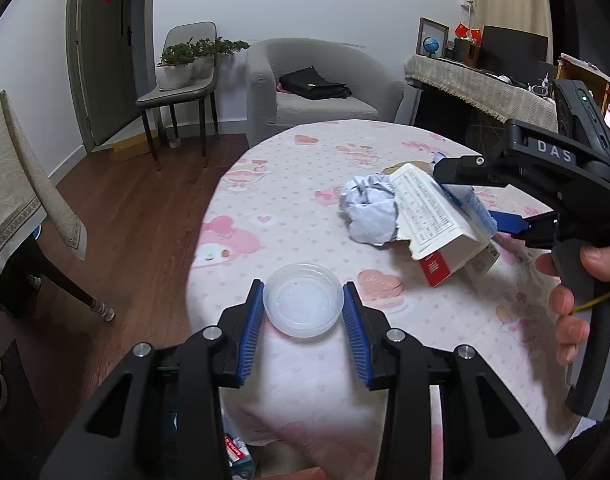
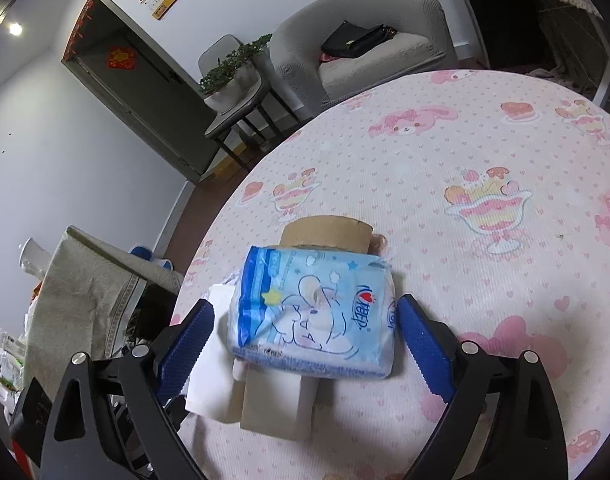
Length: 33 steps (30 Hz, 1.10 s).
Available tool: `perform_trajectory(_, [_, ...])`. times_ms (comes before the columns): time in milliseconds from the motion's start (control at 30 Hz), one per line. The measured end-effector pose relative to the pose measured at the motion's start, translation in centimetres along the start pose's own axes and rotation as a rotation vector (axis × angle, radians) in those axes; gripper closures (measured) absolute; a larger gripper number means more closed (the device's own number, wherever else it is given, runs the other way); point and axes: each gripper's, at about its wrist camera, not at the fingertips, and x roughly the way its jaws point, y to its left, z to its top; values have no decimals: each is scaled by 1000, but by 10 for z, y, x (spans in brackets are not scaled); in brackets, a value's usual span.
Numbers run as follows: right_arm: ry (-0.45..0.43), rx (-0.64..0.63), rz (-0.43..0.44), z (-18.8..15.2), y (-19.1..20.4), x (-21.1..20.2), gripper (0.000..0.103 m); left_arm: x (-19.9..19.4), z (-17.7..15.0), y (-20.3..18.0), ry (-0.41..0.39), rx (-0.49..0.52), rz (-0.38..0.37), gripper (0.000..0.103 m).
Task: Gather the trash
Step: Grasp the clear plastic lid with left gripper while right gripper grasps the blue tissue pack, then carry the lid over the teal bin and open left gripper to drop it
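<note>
The left gripper point(image 1: 303, 305) is seen nearest the left wrist lens, its blue pads point(image 1: 252, 330) pressed against both sides of a clear plastic lid point(image 1: 303, 300), which is held just over the near edge of the round table point(image 1: 289, 200) with its pink cartoon cloth. At about two o'clock from the lid a crumpled white paper ball point(image 1: 369, 210) is found, touching a torn white carton with a red end point(image 1: 437, 224) just to its right. The right gripper point(image 2: 305, 344) is seen in its own view with jaws spread wide, the pads standing clear on either side of a light-blue tissue pack point(image 2: 313, 312) that is not gripped. The pack is propped on the white carton point(image 2: 277, 404) (only its lower end shows beneath). At twelve o'clock behind the pack a brown cardboard tube point(image 2: 327, 234) lies on its side. A grey armchair point(image 2: 361, 40) stands well beyond the table.
</note>
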Motion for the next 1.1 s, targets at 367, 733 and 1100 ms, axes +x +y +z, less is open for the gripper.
perform_trajectory(367, [-36, -36, -51, 4, 11, -4, 34, -19, -6, 36, -9, -49, 18, 61])
perform_trajectory(733, [-75, -181, -51, 0, 57, -15, 34, -35, -13, 74, -6, -121, 57, 61])
perform_trajectory(1100, [-56, -275, -6, -13, 98, -6, 34, -40, -28, 113, 35, -185, 121, 61])
